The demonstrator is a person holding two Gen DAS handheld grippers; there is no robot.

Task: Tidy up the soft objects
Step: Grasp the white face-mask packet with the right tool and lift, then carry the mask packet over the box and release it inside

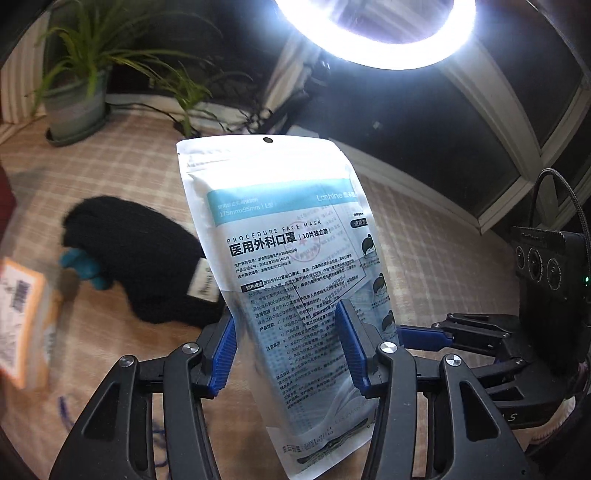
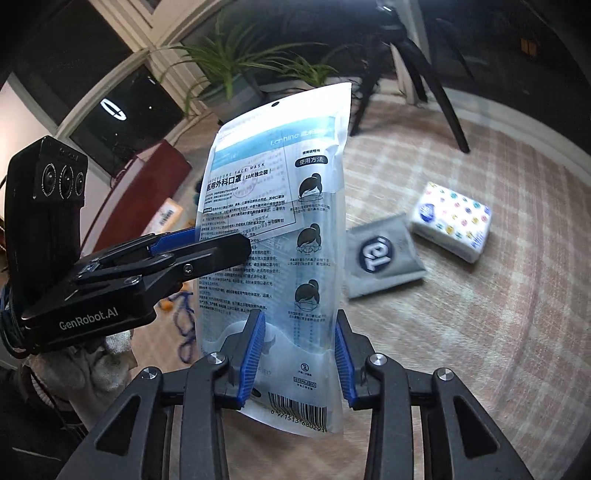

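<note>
Checked beige cloth [image 2: 461,332] covers the surface, dark windows and potted green plants [image 1: 79,74] at the far side, ring light [image 1: 373,29] glaring overhead. Left gripper [image 1: 286,325] and right gripper [image 2: 301,332] both clamp the white-and-teal plastic pouch of procedure face masks [image 1: 280,236], blue ribbed pads pressing its lower half from either side. Pouch stands upright between the jaws, hang-hole end up, clear of the cloth; probably two-handed because the floppy pouch sags under one pinch. In the right wrist view the left gripper comes in from the left and bites the pouch's edge mid-height. Beyond the right jaws lie a grey flat sachet with round dark logo [image 2: 380,254] and a white tissue pack with coloured dots [image 2: 452,219], side by side, likely the sorted pile. Left of the left jaws: black knitted hat [image 1: 147,258], blurred orange-edged packet [image 1: 26,314].
</note>
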